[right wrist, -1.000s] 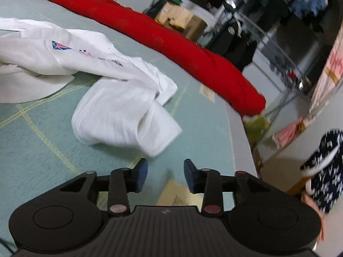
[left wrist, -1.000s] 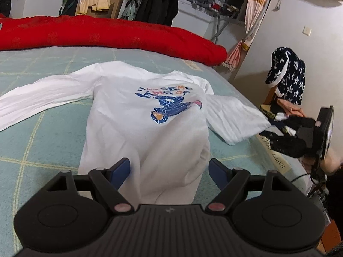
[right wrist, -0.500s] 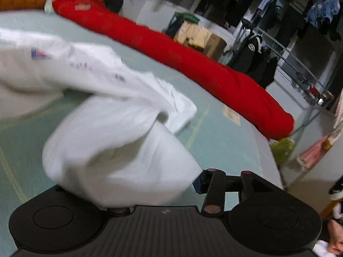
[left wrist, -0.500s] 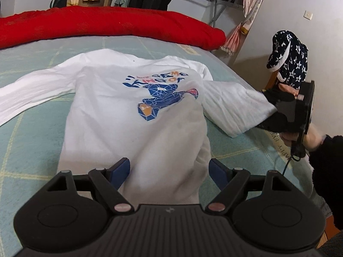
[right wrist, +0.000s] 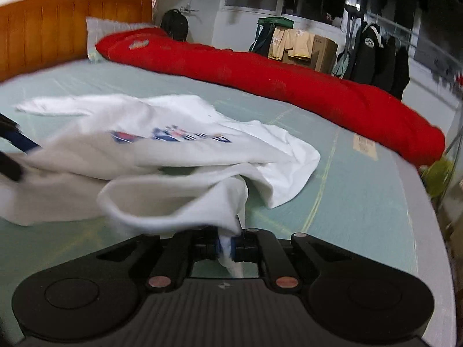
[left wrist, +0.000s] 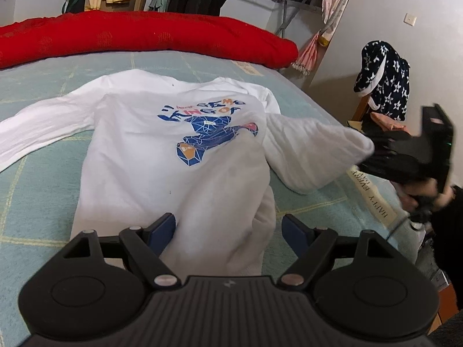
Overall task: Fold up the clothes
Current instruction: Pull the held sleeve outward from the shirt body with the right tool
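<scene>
Left gripper (left wrist: 228,231): jaws wide, astride shirt (left wrist: 162,156) hem.
Right gripper (right wrist: 228,244): just clamped on sleeve (right wrist: 179,202) cuff.
Bed (left wrist: 40,173): under shirt.

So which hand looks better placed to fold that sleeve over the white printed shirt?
Right. The right gripper is shut on the white sleeve's cuff; the left gripper hangs open over the shirt's hem.

White shirt (left wrist: 162,156) with blue-orange print, pale green gridded sheet (left wrist: 37,190), red quilt (left wrist: 144,34), navy star-patterned garment (left wrist: 387,84).
</scene>
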{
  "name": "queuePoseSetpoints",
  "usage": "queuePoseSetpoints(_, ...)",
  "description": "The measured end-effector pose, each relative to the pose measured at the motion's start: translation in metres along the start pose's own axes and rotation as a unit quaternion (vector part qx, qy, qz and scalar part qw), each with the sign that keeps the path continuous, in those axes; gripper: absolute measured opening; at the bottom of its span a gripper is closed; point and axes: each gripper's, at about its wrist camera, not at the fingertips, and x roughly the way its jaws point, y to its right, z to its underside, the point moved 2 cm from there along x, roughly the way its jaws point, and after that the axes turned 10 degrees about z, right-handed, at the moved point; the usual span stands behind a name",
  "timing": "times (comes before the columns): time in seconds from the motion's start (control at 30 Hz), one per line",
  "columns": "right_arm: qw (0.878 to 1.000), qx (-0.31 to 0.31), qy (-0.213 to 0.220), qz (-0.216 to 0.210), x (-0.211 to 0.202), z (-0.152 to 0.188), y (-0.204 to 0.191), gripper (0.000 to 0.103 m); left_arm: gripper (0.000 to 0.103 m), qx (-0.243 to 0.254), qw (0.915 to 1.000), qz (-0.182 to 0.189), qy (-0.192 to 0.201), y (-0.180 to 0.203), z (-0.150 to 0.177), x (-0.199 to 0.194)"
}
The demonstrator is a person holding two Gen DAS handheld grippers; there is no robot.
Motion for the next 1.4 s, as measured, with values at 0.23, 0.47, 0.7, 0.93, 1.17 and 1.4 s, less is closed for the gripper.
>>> queuePoseSetpoints(0.23, 0.999, 0.032, -0.024, -0.029, -0.066, 0.009, -0.015, 0.009, 0.080, 0.003, 0.9998, 0.015, 0.013, 0.007, 0.006, -0.017)
queuePoseSetpoints(0.47, 0.993, 0.102, -0.062, -0.007, -0.108, 0.033, -0.008, 0.009, 0.080, 0.009, 0.9993, 0.025, 0.026, 0.013, 0.011, -0.031)
queuePoseSetpoints(0.7, 0.970, 0.213, -0.097, 0.070, -0.111, 0.061, 0.053, 0.009, 0.080, 0.012, 0.9991, 0.028, 0.031, 0.018, 0.014, -0.036)
queuePoseSetpoints(0.93, 0.936, 0.273, -0.128, 0.182, -0.094, 0.081, 0.129, 0.009, 0.080, 0.007, 0.9995, 0.012, 0.029, 0.015, 0.014, -0.038)
queuePoseSetpoints(1.17, 0.906, 0.303, -0.159, 0.248, -0.066, 0.077, 0.203, 0.009, 0.080, 0.004, 0.9998, 0.000, 0.019, 0.013, 0.013, -0.032)
queuePoseSetpoints(1.4, 0.889, 0.281, -0.201, 0.302, -0.031, 0.067, 0.257, 0.010, 0.080, 0.003, 0.9998, -0.014, 0.011, 0.011, 0.010, -0.026)
